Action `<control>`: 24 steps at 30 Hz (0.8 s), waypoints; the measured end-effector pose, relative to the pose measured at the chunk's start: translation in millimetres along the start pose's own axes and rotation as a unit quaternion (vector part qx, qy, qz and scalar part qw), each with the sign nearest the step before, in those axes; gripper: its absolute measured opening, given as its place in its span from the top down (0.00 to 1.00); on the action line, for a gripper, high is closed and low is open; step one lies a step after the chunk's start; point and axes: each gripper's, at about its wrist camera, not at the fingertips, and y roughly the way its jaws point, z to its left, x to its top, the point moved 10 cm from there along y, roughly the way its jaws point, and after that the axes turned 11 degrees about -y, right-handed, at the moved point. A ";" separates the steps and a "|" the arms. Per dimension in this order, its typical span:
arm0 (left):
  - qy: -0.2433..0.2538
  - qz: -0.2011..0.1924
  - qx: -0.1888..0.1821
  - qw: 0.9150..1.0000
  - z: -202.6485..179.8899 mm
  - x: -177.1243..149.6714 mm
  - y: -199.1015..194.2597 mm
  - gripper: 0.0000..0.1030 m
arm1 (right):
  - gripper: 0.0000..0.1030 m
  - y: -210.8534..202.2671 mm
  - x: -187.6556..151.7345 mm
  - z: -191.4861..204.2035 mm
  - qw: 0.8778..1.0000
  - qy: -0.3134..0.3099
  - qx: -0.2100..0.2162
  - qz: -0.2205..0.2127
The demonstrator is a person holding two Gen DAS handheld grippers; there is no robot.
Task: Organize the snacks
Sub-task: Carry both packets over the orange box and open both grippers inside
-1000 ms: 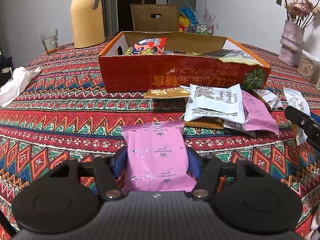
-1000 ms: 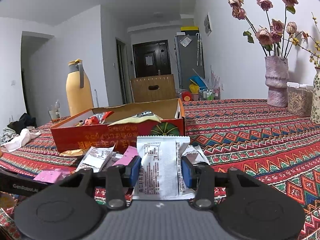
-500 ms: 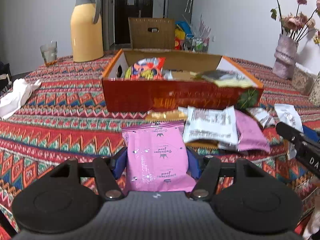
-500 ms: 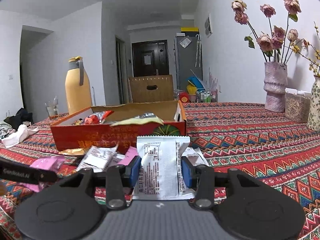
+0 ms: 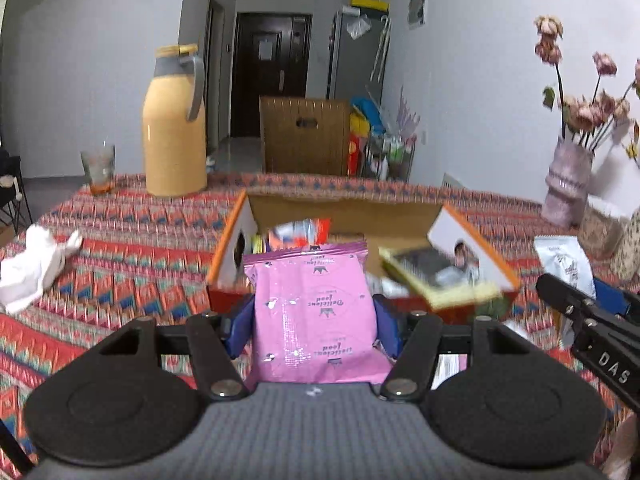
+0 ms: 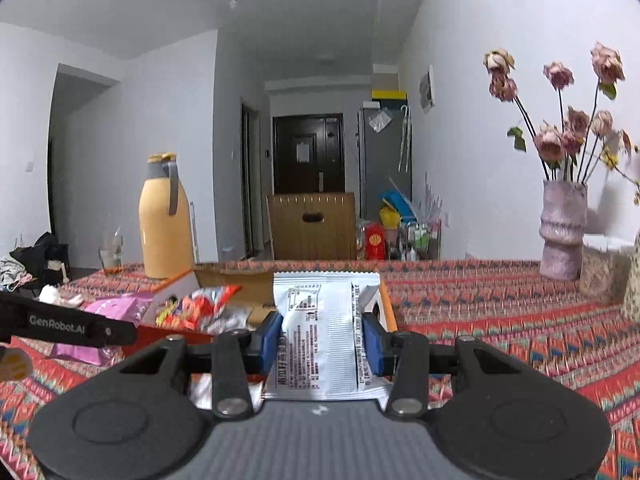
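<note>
The left hand-held gripper (image 5: 314, 320) is clenching a pink packet (image 5: 316, 312) and the right hand-held gripper (image 6: 323, 340) is clamping a white packet (image 6: 326, 332) — both held above the patterned worktop (image 6: 500, 320), just short of the open cardboard box (image 5: 344, 216) already holding other snacks. The slick wrappers are gripped only at their sides, so either could be slipping loose — or catching the box's near wall and dropping outside it.
</note>
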 end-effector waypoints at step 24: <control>-0.054 -0.012 0.024 0.998 16.2 62.3 108.7 0.39 | 0.60 148.6 33.5 2.1 1.000 -0.001 0.017 0.015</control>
